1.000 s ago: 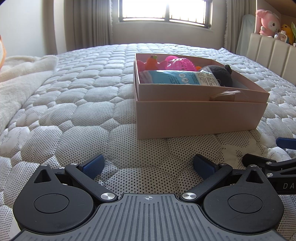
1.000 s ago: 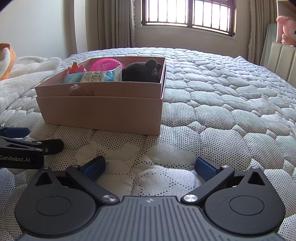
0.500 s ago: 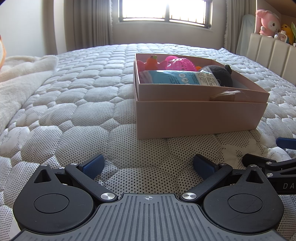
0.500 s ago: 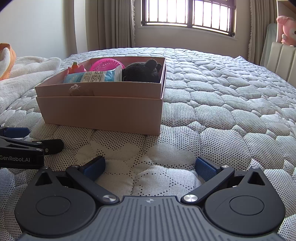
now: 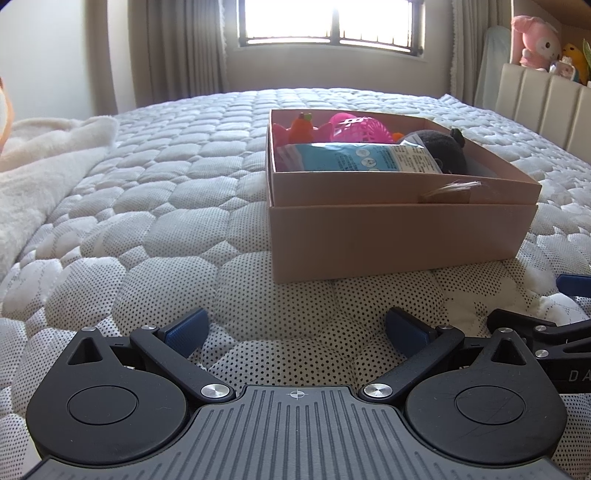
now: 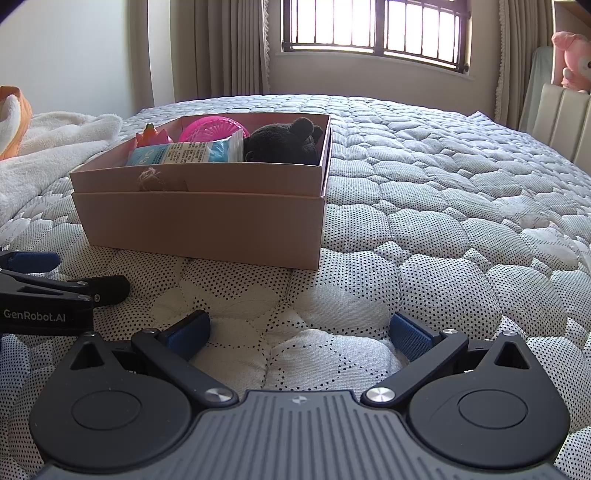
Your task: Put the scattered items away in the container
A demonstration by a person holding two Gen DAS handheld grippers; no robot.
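A pink cardboard box (image 5: pixel 402 236) (image 6: pixel 199 229) sits on the quilted bed. Inside it lie a blue-and-white packet (image 5: pixel 354 158) (image 6: pixel 184 153), a pink perforated ball (image 5: pixel 360 127) (image 6: pixel 214 127), an orange toy (image 5: pixel 301 127) (image 6: pixel 149 133) and a black plush (image 5: pixel 448 147) (image 6: pixel 284 142). My left gripper (image 5: pixel 297 326) rests low on the mattress before the box, open, with nothing between its fingers. My right gripper (image 6: pixel 301 330) is likewise open and empty, near the box's right front corner. Each gripper's side shows at the other view's edge.
A white fluffy blanket (image 5: pixel 40 162) (image 6: pixel 48 147) lies at the left of the bed. A padded headboard (image 5: pixel 546 107) with plush toys (image 5: pixel 535 40) stands at the right. Curtains and a bright window (image 6: pixel 373 26) are behind. Bare quilt (image 6: pixel 461 206) stretches to the right of the box.
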